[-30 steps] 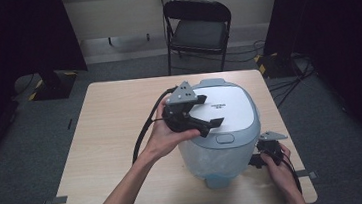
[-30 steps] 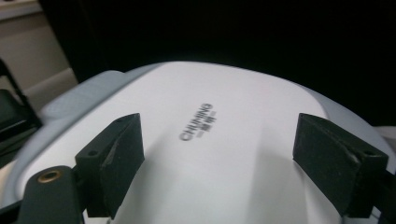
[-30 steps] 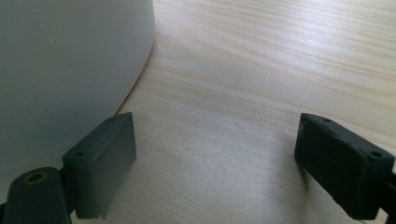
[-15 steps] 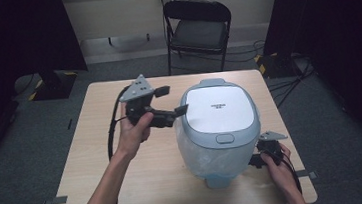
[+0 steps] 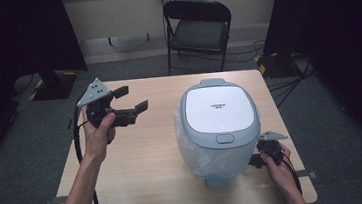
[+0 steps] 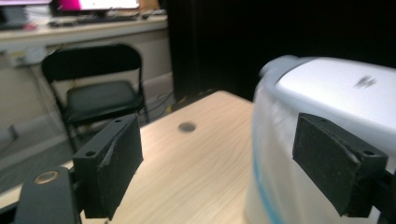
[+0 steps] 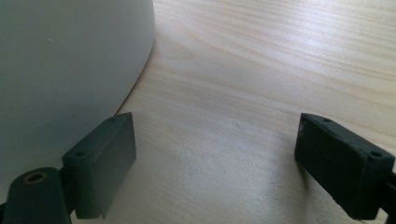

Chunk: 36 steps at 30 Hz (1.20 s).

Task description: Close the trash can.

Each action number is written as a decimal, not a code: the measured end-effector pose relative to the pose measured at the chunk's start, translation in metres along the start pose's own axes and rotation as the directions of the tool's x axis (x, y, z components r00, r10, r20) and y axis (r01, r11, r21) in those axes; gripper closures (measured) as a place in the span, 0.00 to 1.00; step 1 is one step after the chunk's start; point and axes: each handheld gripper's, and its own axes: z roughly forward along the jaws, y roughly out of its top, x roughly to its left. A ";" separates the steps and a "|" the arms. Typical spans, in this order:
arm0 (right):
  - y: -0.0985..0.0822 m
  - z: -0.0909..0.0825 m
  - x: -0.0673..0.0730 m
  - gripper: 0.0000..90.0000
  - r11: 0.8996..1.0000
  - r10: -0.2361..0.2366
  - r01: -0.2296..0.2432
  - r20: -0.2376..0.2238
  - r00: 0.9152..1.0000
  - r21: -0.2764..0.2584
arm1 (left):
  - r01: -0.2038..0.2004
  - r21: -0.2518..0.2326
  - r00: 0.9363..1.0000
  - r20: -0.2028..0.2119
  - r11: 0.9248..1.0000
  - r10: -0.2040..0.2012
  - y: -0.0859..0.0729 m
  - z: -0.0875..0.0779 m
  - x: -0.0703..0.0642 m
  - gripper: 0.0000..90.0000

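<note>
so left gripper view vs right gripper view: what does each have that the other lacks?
Left gripper view alone: the folding chair, the back wall, a dark round spot on the table, and the rice cooker's lid.

Right gripper view alone: the cooker's lower wall meeting the tabletop, close up.

Both: open tongs, left and right, the wooden table and the rice cooker.

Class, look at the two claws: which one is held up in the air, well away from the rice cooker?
The left claw: raised above the table, jaws open, clear of the rice cooker. The right claw sits low beside the cooker's base.
</note>
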 end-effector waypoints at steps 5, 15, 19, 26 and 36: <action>0.000 0.000 0.000 0.13 1.000 0.000 0.000 0.000 1.000 0.000 | 0.019 0.071 0.996 -0.089 0.997 -0.013 -0.030 -0.008 0.011 0.18; 0.000 0.000 0.000 0.13 1.000 0.000 0.000 0.000 1.000 0.000 | 0.127 0.265 0.983 -0.165 0.956 -0.085 -0.119 -0.023 0.035 0.18; 0.000 0.000 0.000 0.13 1.000 0.000 0.000 0.000 1.000 0.000 | 0.143 0.333 0.983 -0.157 0.932 -0.095 -0.150 -0.030 0.037 0.19; 0.000 0.000 0.000 0.13 1.000 0.000 0.000 0.001 1.000 0.000 | 0.197 0.399 0.967 -0.231 0.895 -0.110 -0.191 -0.039 0.046 0.20; 0.000 0.000 0.000 0.13 1.000 0.000 0.000 0.003 1.000 -0.001 | 0.173 0.461 0.959 -0.279 0.870 -0.043 -0.218 -0.032 0.036 0.16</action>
